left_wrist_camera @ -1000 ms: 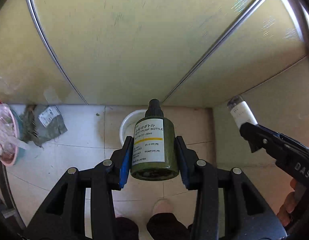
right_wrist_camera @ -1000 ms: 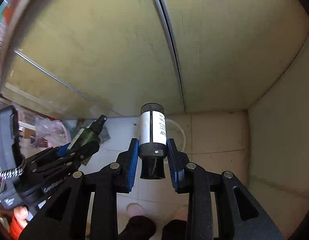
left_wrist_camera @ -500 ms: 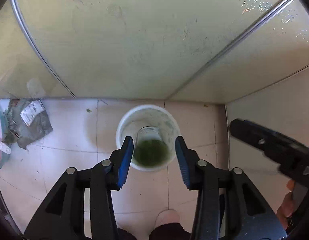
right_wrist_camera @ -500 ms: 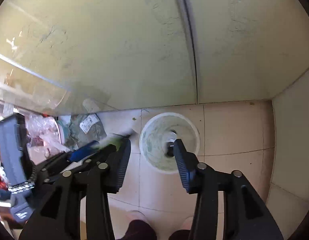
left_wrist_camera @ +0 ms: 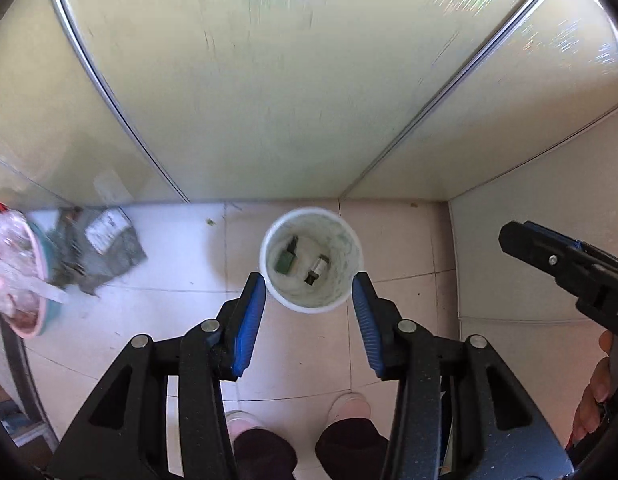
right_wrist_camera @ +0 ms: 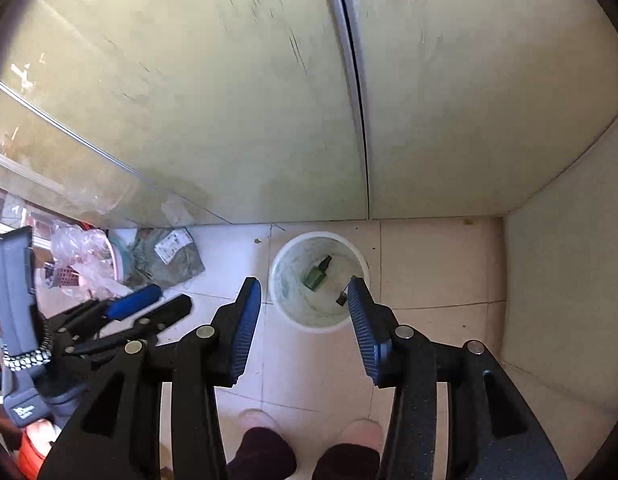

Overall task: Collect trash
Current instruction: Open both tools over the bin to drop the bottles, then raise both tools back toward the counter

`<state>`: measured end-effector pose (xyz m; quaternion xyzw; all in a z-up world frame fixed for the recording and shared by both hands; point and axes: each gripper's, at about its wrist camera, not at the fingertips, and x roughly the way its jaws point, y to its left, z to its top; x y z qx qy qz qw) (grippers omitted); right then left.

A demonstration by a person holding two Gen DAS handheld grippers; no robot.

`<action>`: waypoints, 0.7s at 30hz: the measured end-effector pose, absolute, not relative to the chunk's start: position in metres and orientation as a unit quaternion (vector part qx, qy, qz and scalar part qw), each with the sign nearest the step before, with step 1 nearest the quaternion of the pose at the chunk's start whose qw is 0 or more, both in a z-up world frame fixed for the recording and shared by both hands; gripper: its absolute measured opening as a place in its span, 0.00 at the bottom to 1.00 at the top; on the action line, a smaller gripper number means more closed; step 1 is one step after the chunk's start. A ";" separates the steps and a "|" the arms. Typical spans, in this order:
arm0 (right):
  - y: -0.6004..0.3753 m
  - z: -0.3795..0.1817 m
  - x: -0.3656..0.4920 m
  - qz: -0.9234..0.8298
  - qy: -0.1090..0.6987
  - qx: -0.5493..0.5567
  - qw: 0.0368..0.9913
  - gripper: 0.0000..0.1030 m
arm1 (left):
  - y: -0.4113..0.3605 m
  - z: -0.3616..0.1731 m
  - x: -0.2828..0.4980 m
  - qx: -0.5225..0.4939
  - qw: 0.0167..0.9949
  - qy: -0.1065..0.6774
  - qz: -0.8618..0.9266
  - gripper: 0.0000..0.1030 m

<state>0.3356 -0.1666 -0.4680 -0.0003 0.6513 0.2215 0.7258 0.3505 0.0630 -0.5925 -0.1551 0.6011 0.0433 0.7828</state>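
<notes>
A white round bin (left_wrist_camera: 269,236) stands on the tiled floor below both grippers; it also shows in the right wrist view (right_wrist_camera: 283,256). A green pump bottle (left_wrist_camera: 285,261) and a white-labelled dark bottle (left_wrist_camera: 317,269) lie at its bottom. In the right wrist view the green bottle (right_wrist_camera: 317,274) lies in the bin and the dark bottle (right_wrist_camera: 341,298) is partly hidden by a finger. My left gripper (left_wrist_camera: 308,285) is open and empty above the bin. My right gripper (right_wrist_camera: 304,290) is open and empty above it too.
A grey-green packet with a white label (left_wrist_camera: 105,240) lies on the floor to the left, next to a pink basin with plastic bags (left_wrist_camera: 17,280). Pale sliding doors (left_wrist_camera: 269,80) stand behind the bin, a wall (right_wrist_camera: 569,300) to the right. The person's feet (left_wrist_camera: 349,408) are below.
Both grippers opened and dropped their bottles. The green pump bottle and the white-labelled bottle now lie in the bin. Both grippers have lifted and stay open.
</notes>
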 end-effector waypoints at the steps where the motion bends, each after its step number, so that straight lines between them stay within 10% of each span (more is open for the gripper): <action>1: -0.169 -0.453 0.335 0.220 0.650 0.002 0.728 0.41 | 0.063 -0.573 0.349 -0.152 0.787 0.597 0.044 0.43; 21: -0.172 -0.139 0.292 0.198 0.534 0.028 0.822 0.41 | 0.070 -0.226 0.298 -0.082 0.877 0.474 0.012 0.52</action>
